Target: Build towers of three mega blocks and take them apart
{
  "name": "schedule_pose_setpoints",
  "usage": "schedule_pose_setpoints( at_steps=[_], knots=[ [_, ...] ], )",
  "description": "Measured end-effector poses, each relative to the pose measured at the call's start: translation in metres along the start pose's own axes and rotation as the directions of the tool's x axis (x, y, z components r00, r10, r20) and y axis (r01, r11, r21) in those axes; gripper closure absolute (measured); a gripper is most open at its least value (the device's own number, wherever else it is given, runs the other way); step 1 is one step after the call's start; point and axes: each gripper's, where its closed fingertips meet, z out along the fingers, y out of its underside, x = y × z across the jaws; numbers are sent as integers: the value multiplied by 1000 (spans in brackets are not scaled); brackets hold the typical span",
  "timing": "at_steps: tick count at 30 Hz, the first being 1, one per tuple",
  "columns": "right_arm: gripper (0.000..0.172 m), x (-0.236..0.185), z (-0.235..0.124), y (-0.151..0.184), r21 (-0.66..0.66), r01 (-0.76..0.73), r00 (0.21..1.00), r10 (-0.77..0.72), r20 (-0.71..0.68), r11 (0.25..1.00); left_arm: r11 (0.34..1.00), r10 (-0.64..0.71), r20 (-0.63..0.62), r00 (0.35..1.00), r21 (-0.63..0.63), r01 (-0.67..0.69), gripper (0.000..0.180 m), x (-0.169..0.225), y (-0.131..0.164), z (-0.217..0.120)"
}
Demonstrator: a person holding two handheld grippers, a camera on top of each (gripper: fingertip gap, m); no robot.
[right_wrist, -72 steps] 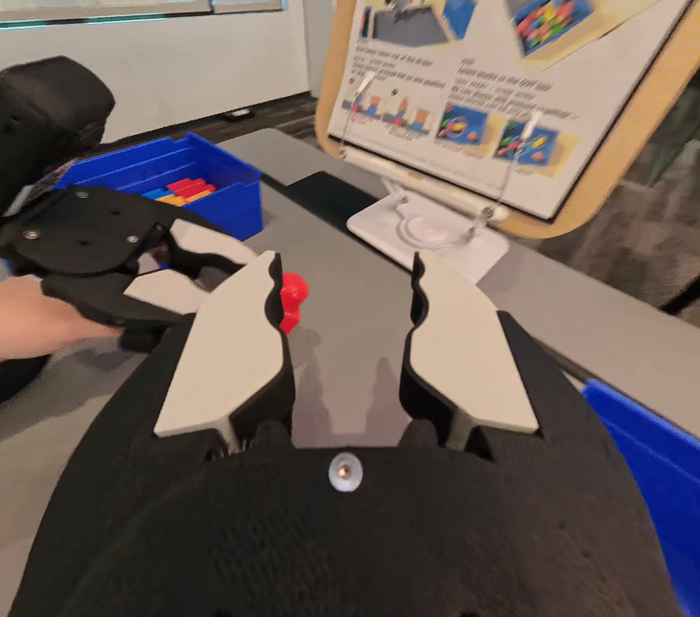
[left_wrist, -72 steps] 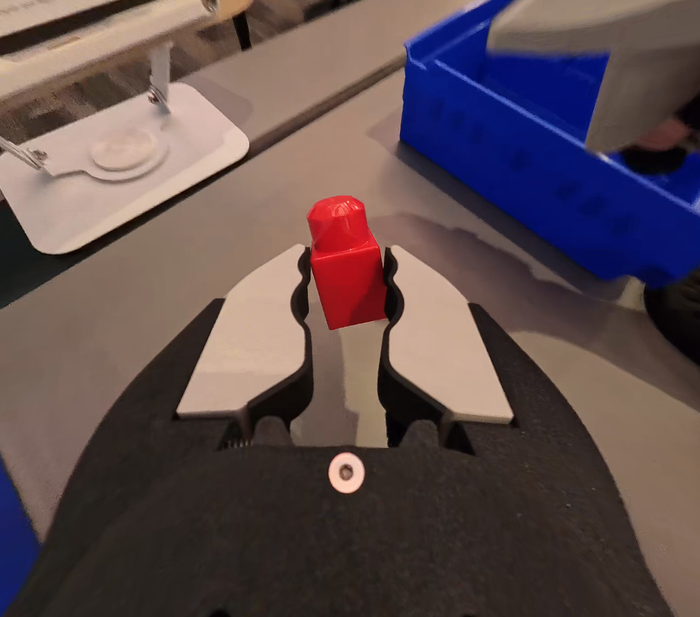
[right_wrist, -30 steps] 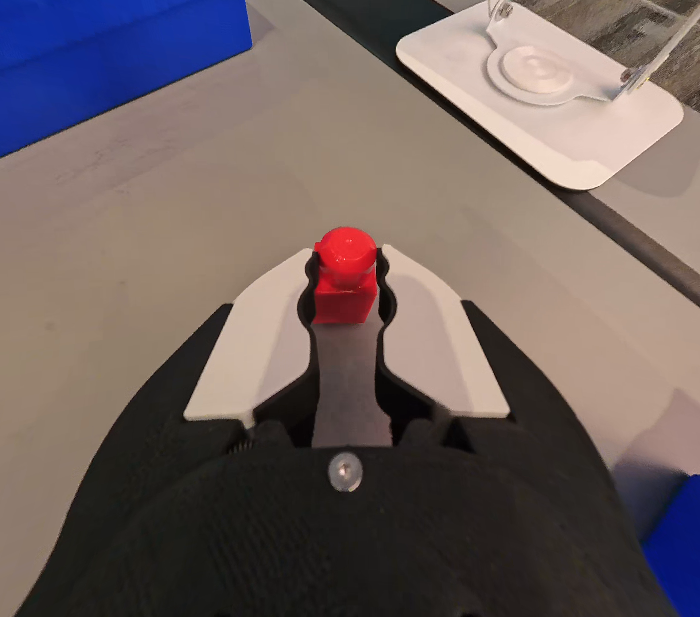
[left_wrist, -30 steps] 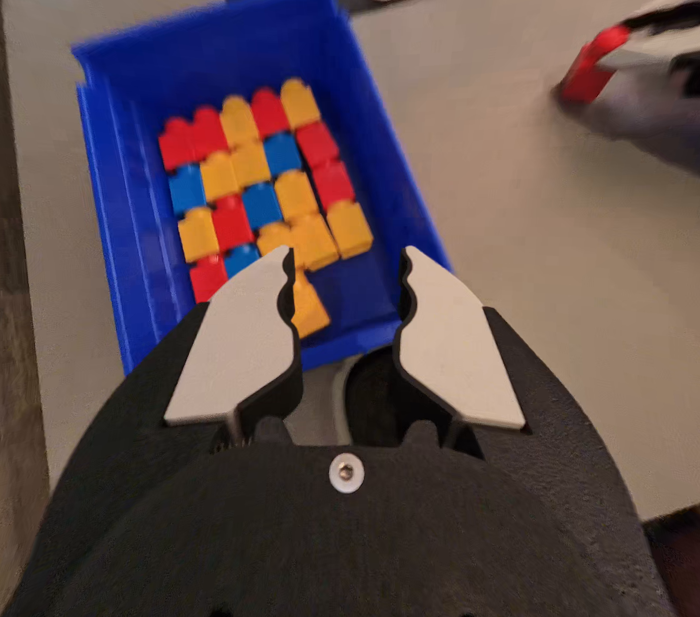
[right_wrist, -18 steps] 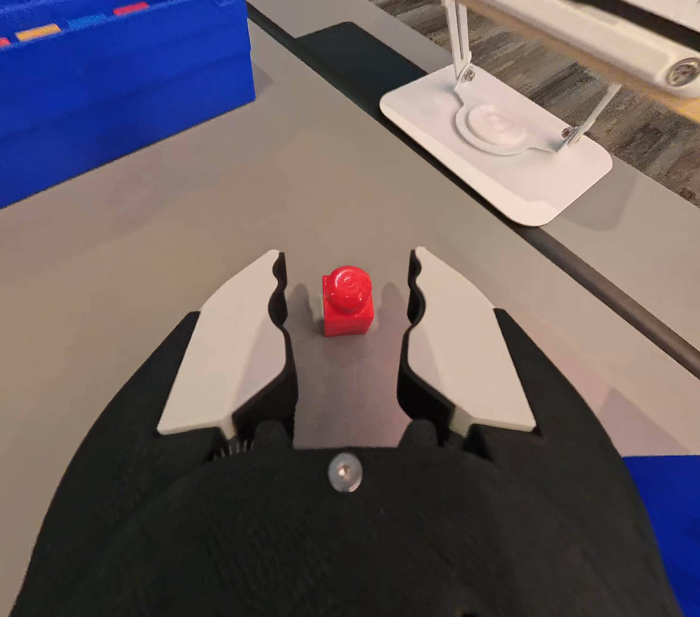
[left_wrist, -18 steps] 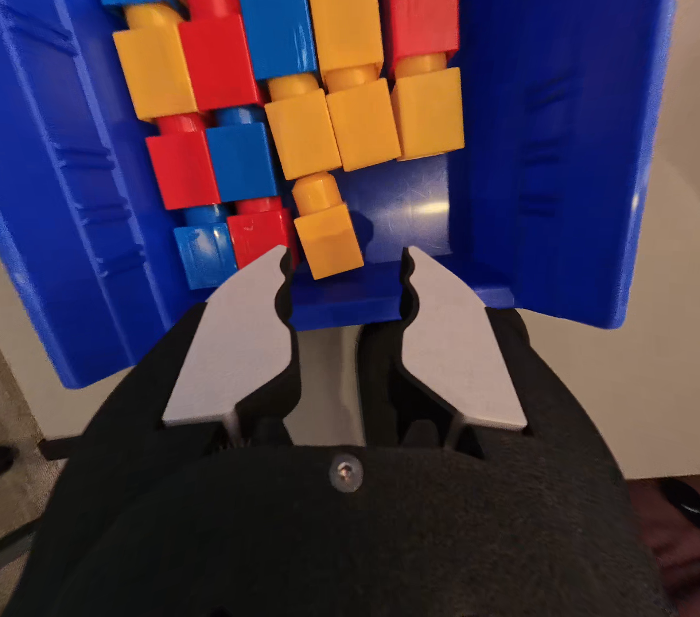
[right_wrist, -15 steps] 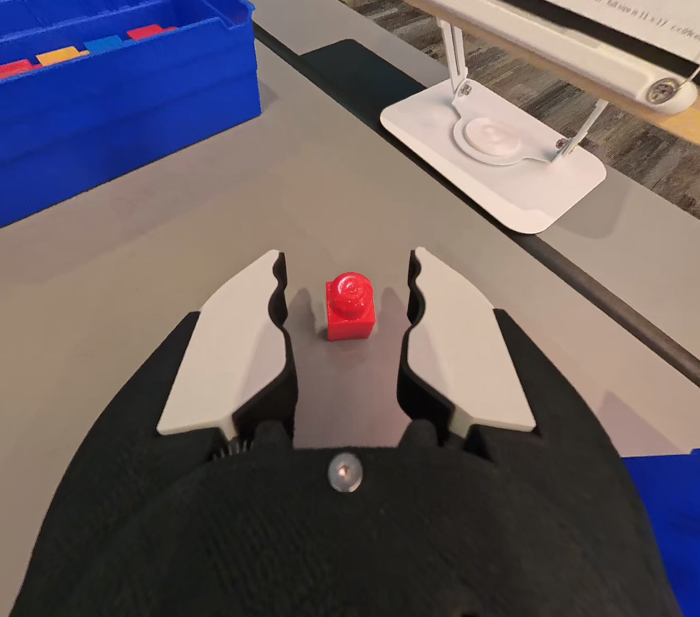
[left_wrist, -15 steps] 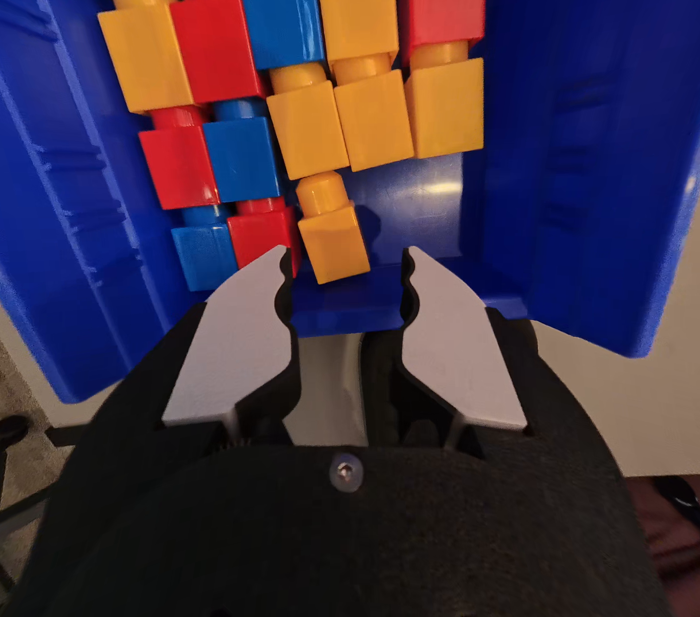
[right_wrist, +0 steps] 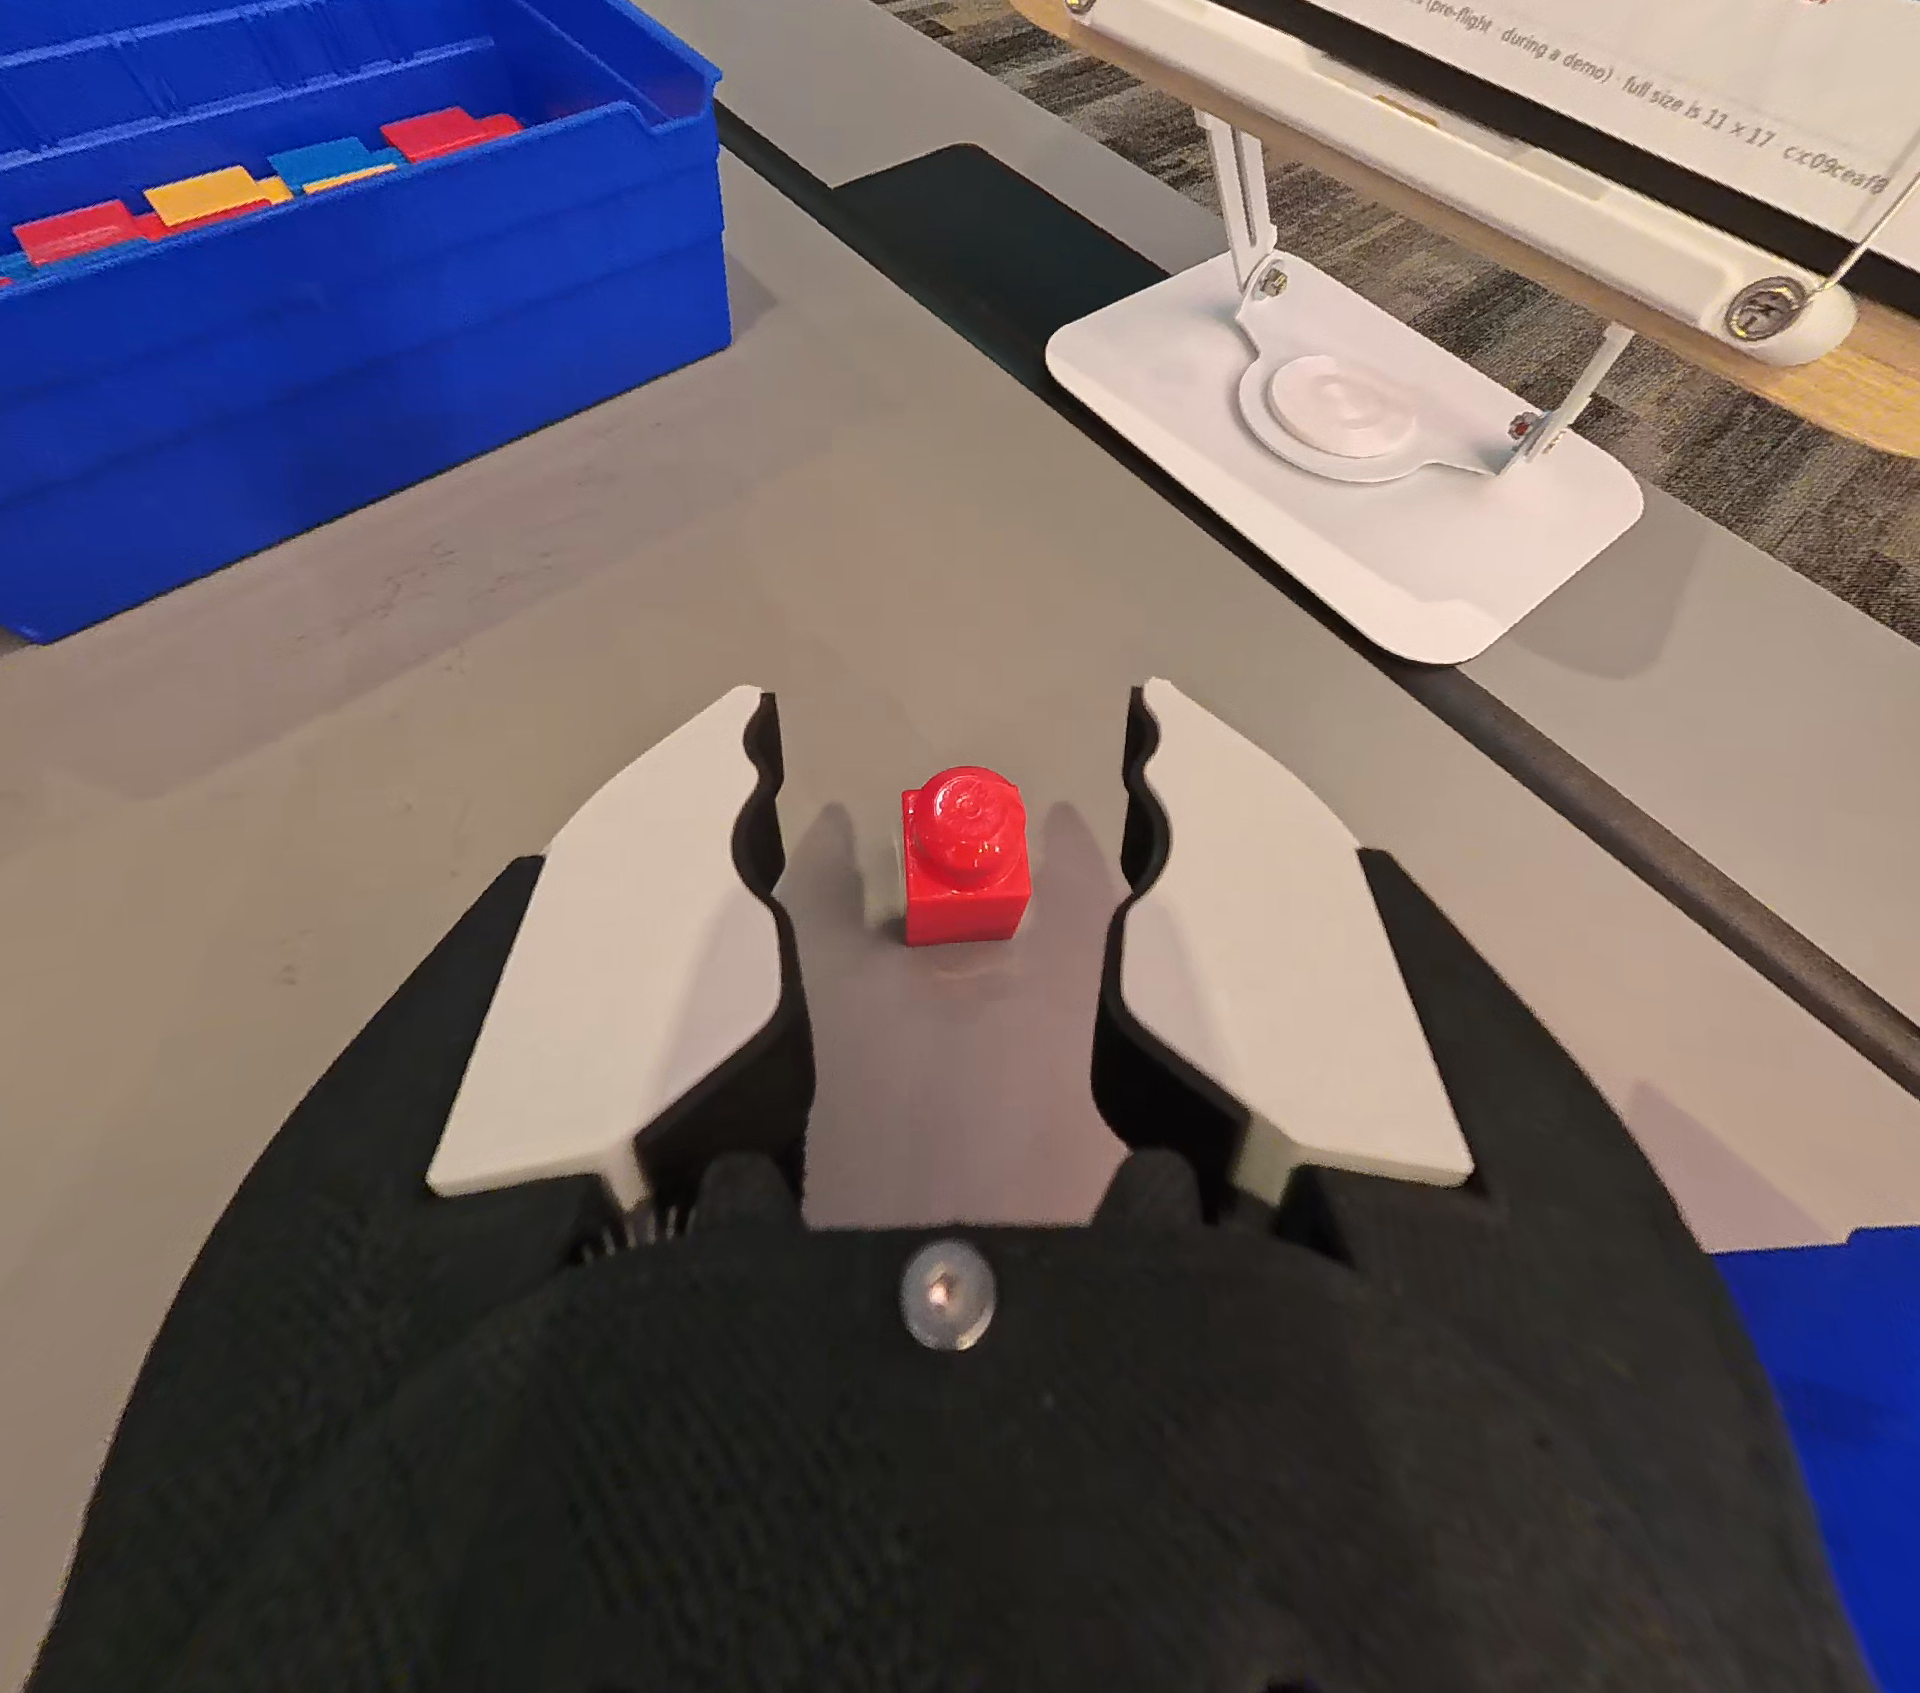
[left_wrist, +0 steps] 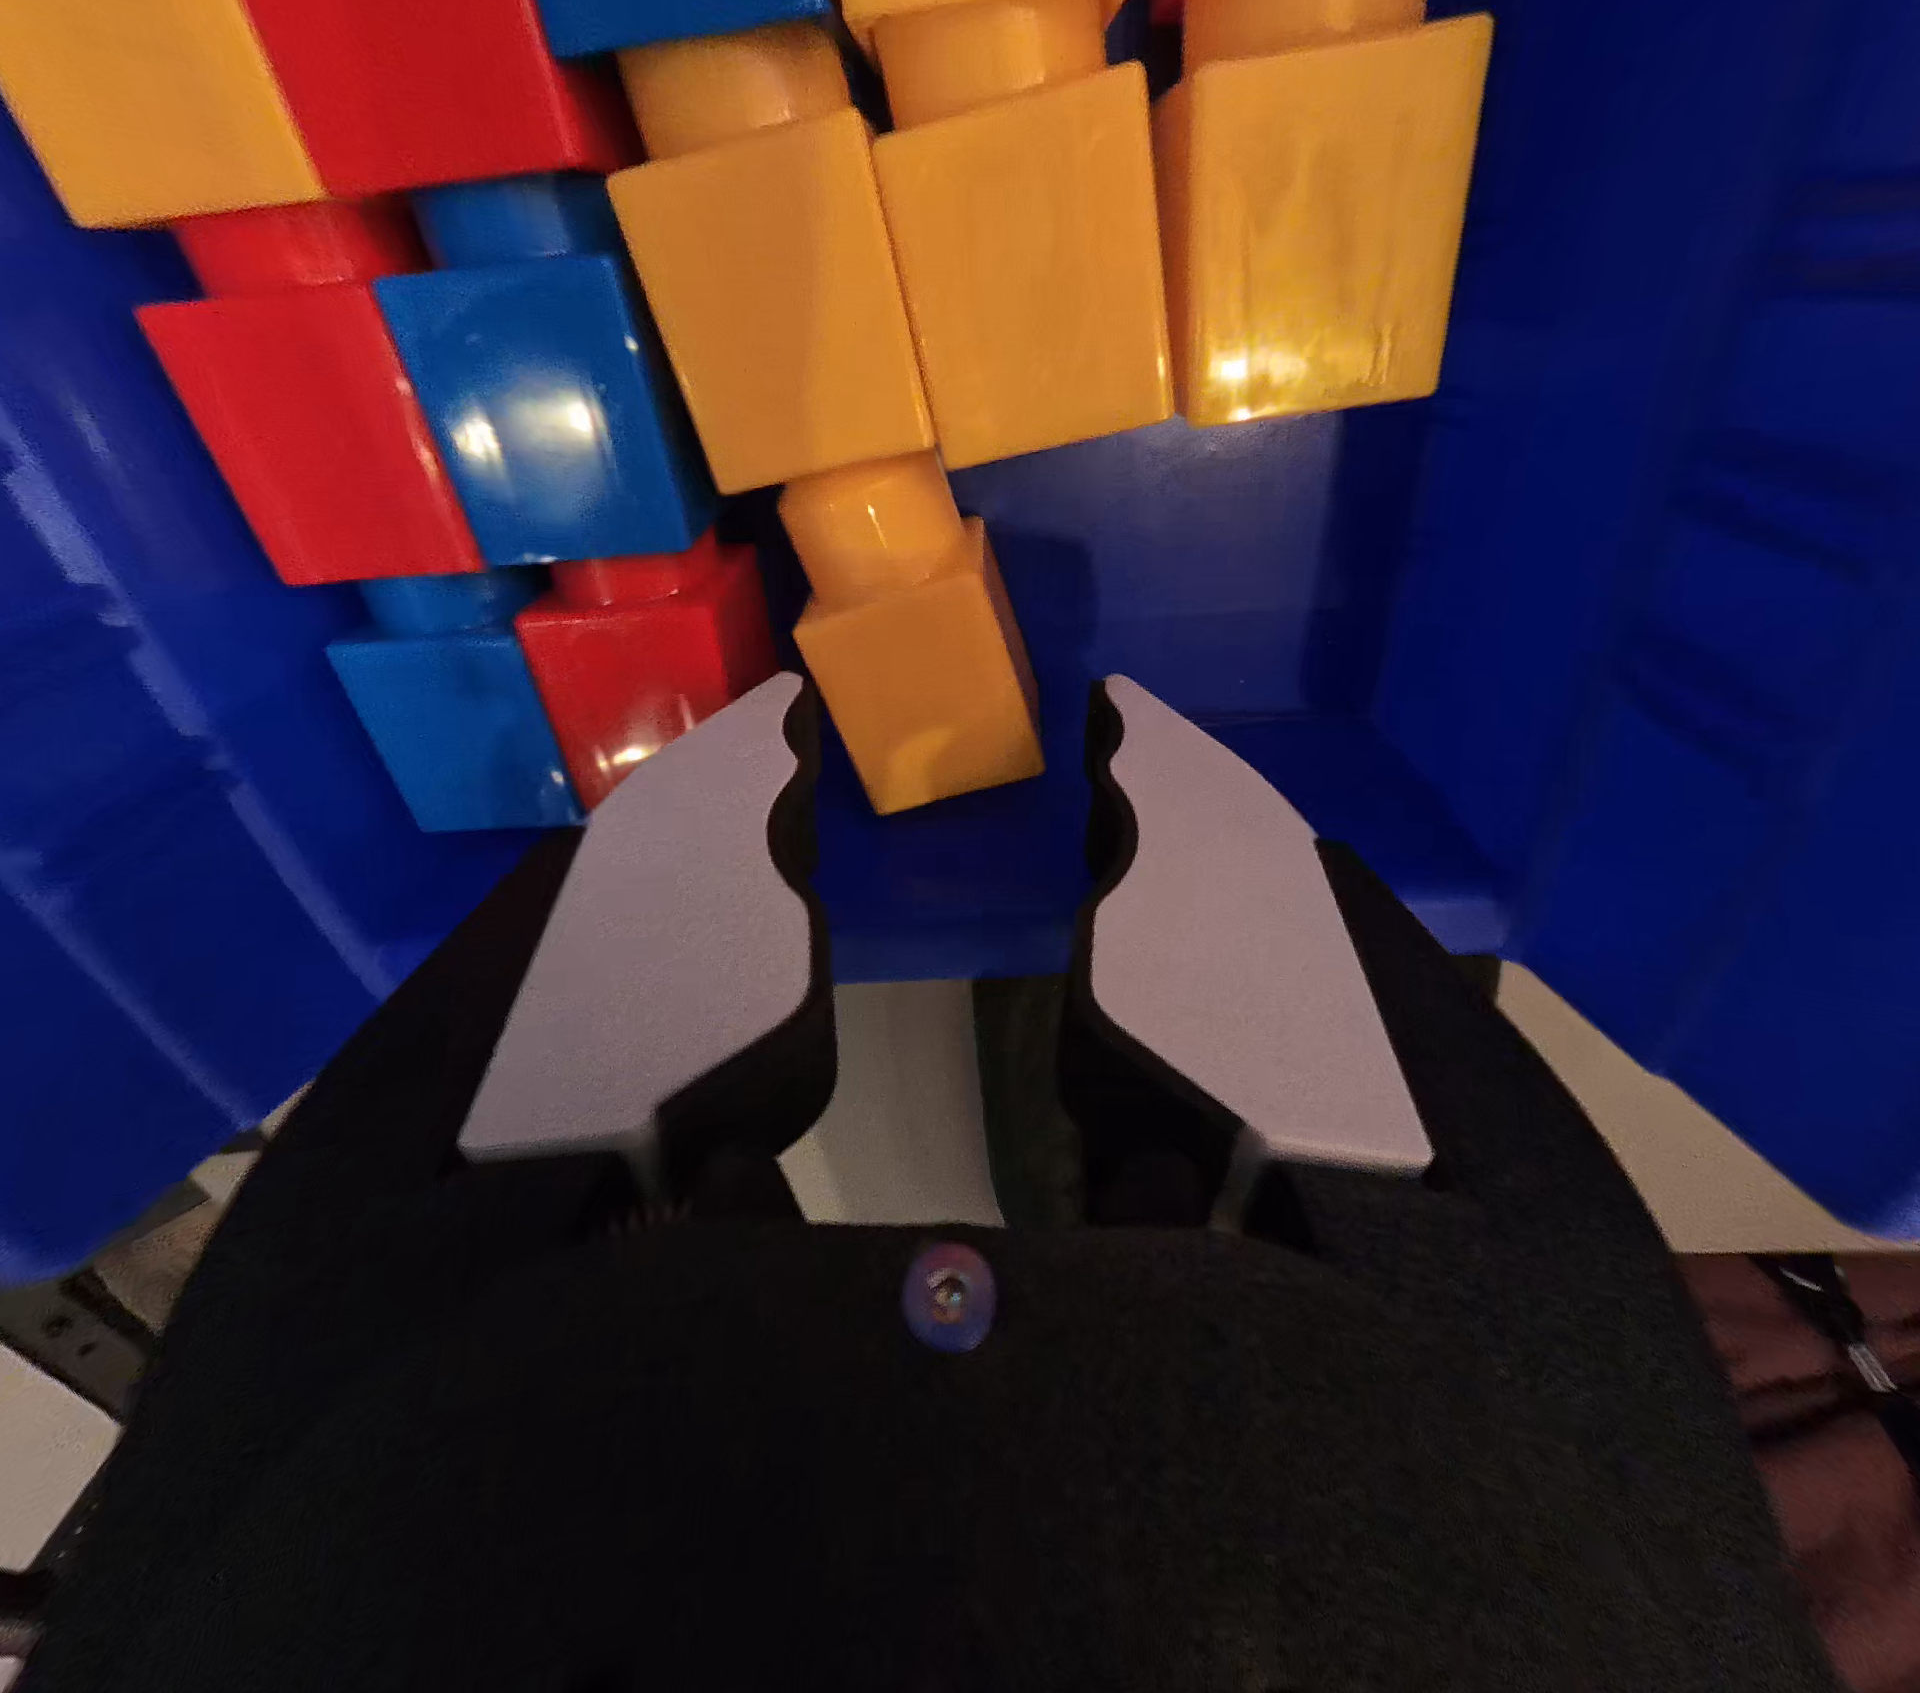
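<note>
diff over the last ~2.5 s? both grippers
The left gripper let go of the red block, swung to the blue bin and descended; its open fingers now flank a loose yellow block, no squeeze visible. The right gripper took the red block, set it upright on the table, opened and backed off. Bin and white stand stayed put.

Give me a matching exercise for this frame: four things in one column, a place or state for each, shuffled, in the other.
1. red block
2. lone yellow block
3. right hand-held gripper
4. white stand base

A. lying in the blue bin
B. open, holding nothing
C. upright on the grey table
D. beyond the table's far edge

Pairs: 1-C, 2-A, 3-B, 4-D
</note>
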Motion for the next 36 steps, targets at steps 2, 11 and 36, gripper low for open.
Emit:
schedule_pose_setpoints(
  at_steps=[2, 11, 36],
  knots=[
    [107, 0, 0, 0, 0, 2, 1000, -2, -1, 1000, 1000, -16, -35, 999, -16, 16, 132, 3, -2, 5],
    [107, 1, 1, 3, -14, 9, 1000, -9, -6, 1000, 998, 57, 2, 998, 16, -57, 139, 1, -6, 1],
    [104, 5, 3, 1, -11, 21, 998, -22, -53, 1000, 430, 659, -202, 724, 891, -143, 141, 255, -98, -138]
  ],
)
